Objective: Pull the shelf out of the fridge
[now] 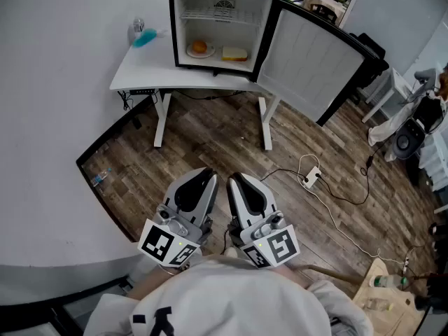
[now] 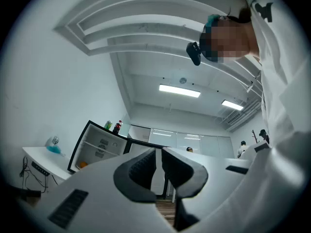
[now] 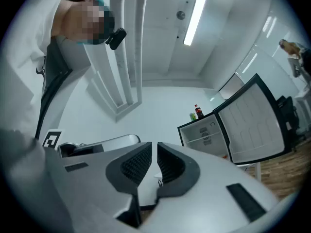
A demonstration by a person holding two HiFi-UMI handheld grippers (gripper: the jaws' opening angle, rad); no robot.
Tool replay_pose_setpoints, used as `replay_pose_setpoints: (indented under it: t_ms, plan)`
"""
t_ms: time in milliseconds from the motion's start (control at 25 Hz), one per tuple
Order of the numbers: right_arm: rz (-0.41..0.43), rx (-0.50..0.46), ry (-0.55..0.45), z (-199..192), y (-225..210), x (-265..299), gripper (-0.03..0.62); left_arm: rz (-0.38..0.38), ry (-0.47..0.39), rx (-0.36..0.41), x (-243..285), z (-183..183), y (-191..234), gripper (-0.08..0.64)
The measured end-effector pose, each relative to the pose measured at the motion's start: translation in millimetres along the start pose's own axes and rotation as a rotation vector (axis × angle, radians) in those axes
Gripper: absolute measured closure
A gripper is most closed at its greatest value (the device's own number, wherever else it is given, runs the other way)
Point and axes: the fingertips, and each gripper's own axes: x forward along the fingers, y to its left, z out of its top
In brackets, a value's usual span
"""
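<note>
A small black fridge [image 1: 217, 26] stands on a white table [image 1: 150, 72] far ahead, its door [image 1: 315, 61] swung open to the right. Inside, a white wire shelf [image 1: 222, 18] sits in the upper part. Below it are a plate with an orange [image 1: 200, 47] and a pale yellow block [image 1: 235, 53]. My left gripper [image 1: 208, 177] and right gripper [image 1: 235, 181] hang side by side close to my body, over the wooden floor. Both are shut and hold nothing. The fridge [image 2: 97, 147] shows beyond the left gripper [image 2: 158, 166], and the fridge [image 3: 206, 132] beyond the right gripper [image 3: 154, 161].
A blue spray bottle [image 1: 143, 35] stands on the table's left part. A cable and power strip [image 1: 311, 177] lie on the floor to the right. Bottles [image 3: 198, 111] stand on top of the fridge. Chairs and clutter [image 1: 413, 128] fill the right side.
</note>
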Motion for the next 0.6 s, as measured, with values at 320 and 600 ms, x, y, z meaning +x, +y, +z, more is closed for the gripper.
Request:
replay_pose_setpoints:
  t_ms: [320,600]
  plan:
    - [0.004,-0.012,-0.001,4.6,0.1,-7.9,0.537,0.009,-0.004,0.002,-1.5,1.0,-7.5,0.517]
    - [0.015,-0.002,-0.025,10.9,0.2,-14.1,0.537,0.016,-0.005,-0.001,-1.9,-1.3,-12.9,0.517]
